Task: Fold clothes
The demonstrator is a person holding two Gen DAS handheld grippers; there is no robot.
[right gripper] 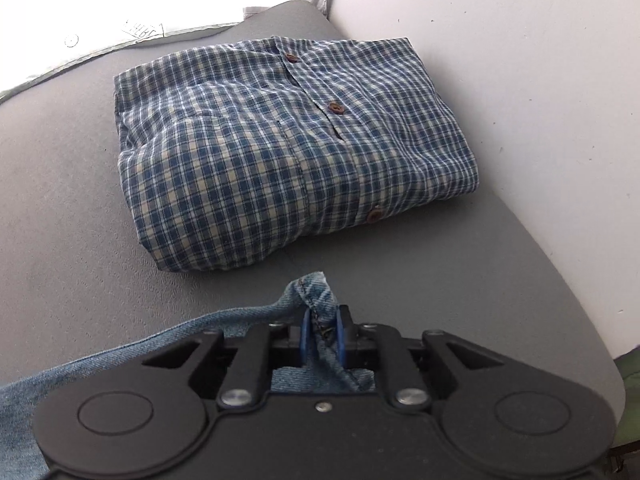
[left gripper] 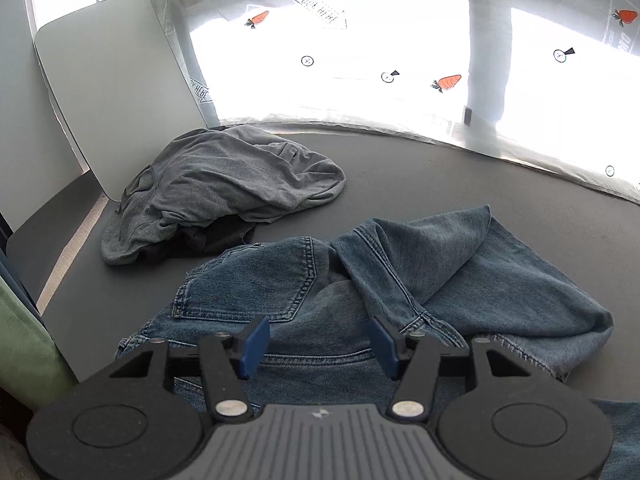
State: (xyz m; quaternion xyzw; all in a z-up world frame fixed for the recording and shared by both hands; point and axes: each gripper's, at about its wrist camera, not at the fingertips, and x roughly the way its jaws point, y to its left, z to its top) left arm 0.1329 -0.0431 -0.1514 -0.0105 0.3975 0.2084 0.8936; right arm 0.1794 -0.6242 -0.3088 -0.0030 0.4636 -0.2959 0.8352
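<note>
I'm looking at a dark grey worktop [left gripper: 420, 176] running up to a bright window covered by a sheet printed with carrots and arrows. The jeans [left gripper: 460, 264] are lying crumpled across the near part of the worktop in my left view, back pocket up, one leg bunching off to the right. Beyond them, near the far left corner, a grey shirt [left gripper: 224, 188] is sitting in a loose heap over something dark. A pale board [left gripper: 116, 92] is leaning up behind that heap. In my right view a plaid shirt [right gripper: 288, 152] is lying folded, buttons showing, close beside the white wall [right gripper: 500, 60]. My left claw [left gripper: 320, 342] is hanging over the jeans' waistband with its blue pads standing well apart and gripping nothing; can't tell if the tips are touching denim. My right claw [right gripper: 322, 332] is pinching a bunched seam edge of the jeans between nearly closed pads, cloth poking up past the tips, just short of the plaid shirt.
</note>
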